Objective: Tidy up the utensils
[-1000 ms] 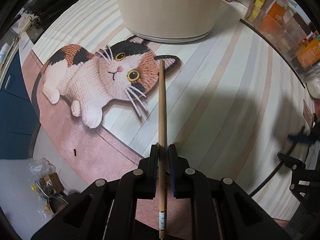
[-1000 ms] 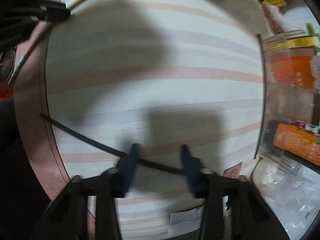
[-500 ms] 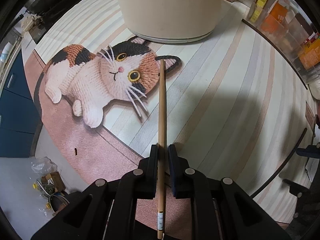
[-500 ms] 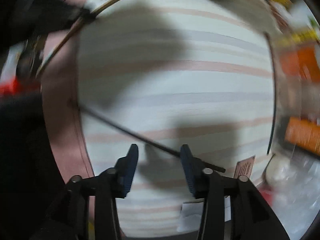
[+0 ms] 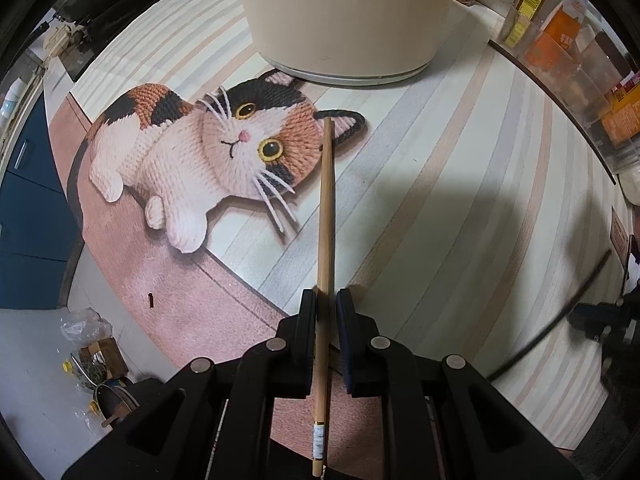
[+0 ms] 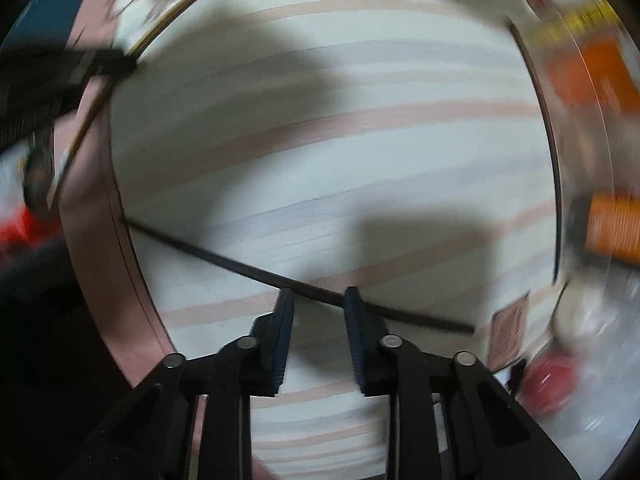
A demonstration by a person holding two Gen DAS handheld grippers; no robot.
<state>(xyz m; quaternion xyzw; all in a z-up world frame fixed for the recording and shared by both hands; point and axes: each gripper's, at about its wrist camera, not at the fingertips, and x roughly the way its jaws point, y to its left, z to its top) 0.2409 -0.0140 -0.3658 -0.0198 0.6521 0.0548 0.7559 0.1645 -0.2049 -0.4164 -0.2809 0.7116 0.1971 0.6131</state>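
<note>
In the left wrist view, the left hand-held gripper [image 5: 325,300] sits at the bottom centre of the frame, its two fingers pressed in on a wooden chopstick [image 5: 325,216]. The stick runs almost straight up the frame from below the fingers, where a pale band wraps it near its lower end, to a tip that lies over the ear of a calico cat picture [image 5: 208,152] printed on the striped mat [image 5: 460,168]. The mat covers the tabletop [image 5: 28,364], whose bare grey surface shows at the lower left. Above the cat, at the top centre, stands a large cream cylindrical container [image 5: 344,16]. Clear boxes with orange and yellow packets [image 5: 568,44] line the upper right edge.

At the right edge of the same view, a black chopstick [image 5: 560,308] slants from lower left to upper right, with the right hand-held gripper [image 5: 600,316] dark and blurred at it.

The right wrist view is smeared. There the right hand-held gripper [image 6: 318,300] is at the bottom centre with its fingers spread apart, and the black chopstick [image 6: 224,258] crosses the frame from middle left down to lower right, passing across the gap at the fingertips. Whether the pads touch it cannot be told. The left hand-held gripper [image 6: 80,68] with its wooden chopstick [image 6: 84,124] shows at the upper left.
</note>
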